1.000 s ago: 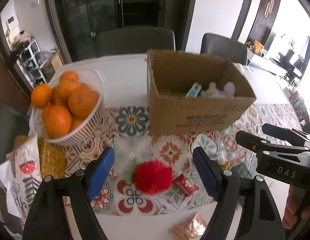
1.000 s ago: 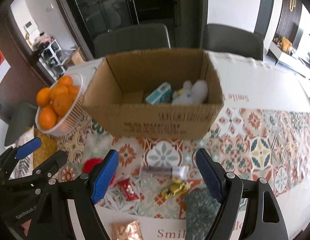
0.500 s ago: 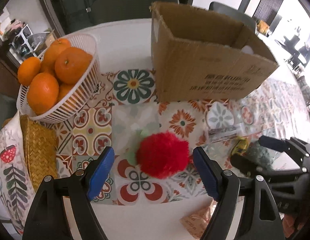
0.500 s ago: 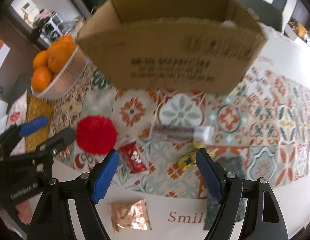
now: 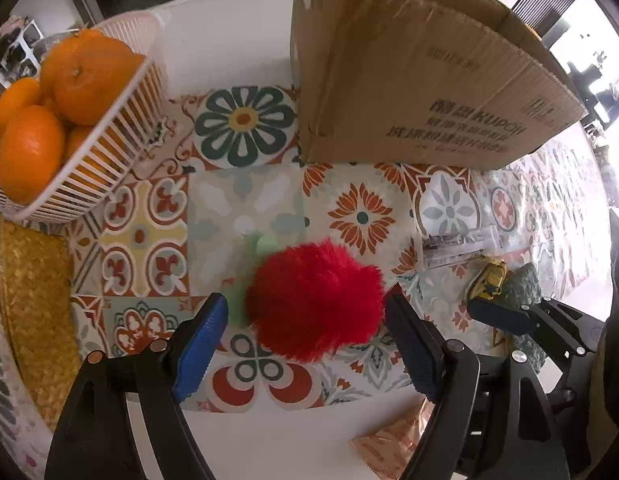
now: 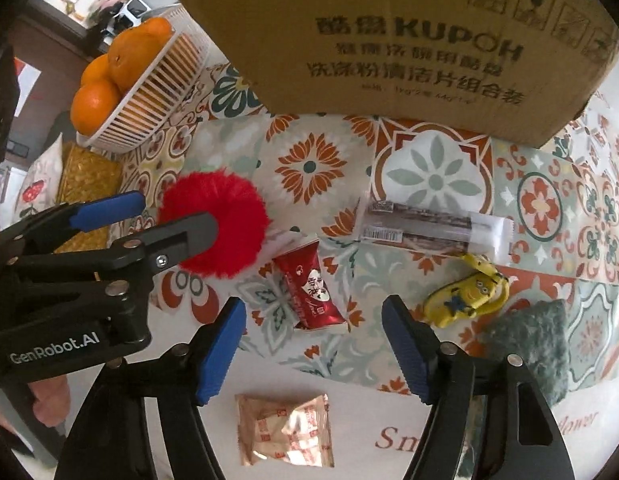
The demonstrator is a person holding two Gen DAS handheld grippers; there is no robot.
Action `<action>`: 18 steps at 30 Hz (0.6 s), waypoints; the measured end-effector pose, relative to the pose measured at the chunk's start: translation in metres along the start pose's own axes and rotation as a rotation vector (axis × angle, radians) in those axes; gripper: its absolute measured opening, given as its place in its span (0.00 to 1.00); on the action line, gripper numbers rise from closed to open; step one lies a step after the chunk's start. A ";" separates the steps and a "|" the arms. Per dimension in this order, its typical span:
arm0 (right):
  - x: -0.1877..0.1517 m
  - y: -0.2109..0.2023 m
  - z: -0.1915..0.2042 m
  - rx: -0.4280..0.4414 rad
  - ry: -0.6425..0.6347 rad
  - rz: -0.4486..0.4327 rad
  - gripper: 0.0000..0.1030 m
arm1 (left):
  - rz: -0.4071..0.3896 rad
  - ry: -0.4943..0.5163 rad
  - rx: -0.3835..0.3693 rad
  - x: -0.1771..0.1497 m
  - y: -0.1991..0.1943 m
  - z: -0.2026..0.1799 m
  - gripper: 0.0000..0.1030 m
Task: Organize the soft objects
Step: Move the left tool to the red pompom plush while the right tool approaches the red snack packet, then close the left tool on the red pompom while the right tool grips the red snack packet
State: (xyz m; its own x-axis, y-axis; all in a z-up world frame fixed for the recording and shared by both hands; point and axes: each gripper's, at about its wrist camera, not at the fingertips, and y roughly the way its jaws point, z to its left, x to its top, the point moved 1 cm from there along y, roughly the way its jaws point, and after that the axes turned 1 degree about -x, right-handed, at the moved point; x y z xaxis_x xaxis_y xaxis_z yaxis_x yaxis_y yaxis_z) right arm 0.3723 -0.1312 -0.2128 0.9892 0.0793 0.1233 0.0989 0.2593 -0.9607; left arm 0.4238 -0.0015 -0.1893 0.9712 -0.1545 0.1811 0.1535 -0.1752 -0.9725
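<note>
Right view only — red packet

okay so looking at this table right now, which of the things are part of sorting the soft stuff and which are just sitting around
Part of the job:
- red fluffy pompom, between the open left gripper pads
- yellow plush figure
- green fuzzy cloth
- cardboard box

Just lying about:
- basket of oranges
- red snack packet, under the right gripper
- gold snack packet
- long clear-wrapped bar

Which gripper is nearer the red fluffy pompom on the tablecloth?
Left. The left gripper straddles the red pompom, open, pads not pressing. The right gripper, jaws just narrowing, hangs to the pompom's right over the red snack packet.
</note>
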 end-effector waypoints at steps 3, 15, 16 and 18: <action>0.000 0.007 0.001 -0.008 -0.011 0.001 0.64 | 0.020 -0.008 -0.013 0.002 0.009 -0.001 0.78; 0.006 0.032 0.009 -0.022 -0.039 0.006 0.46 | 0.062 -0.036 0.002 0.012 0.044 0.004 0.77; 0.006 0.033 0.010 -0.024 -0.041 0.006 0.44 | 0.064 -0.037 0.002 0.013 0.049 0.002 0.75; 0.006 0.034 0.011 -0.032 -0.044 0.009 0.37 | 0.070 -0.043 0.002 0.013 0.056 0.002 0.68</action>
State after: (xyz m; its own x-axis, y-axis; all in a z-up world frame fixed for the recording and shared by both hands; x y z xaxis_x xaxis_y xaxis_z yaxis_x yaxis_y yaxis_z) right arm 0.3800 -0.1114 -0.2423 0.9844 0.1241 0.1247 0.0941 0.2274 -0.9692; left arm 0.4453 -0.0114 -0.2417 0.9865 -0.1249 0.1059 0.0848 -0.1636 -0.9829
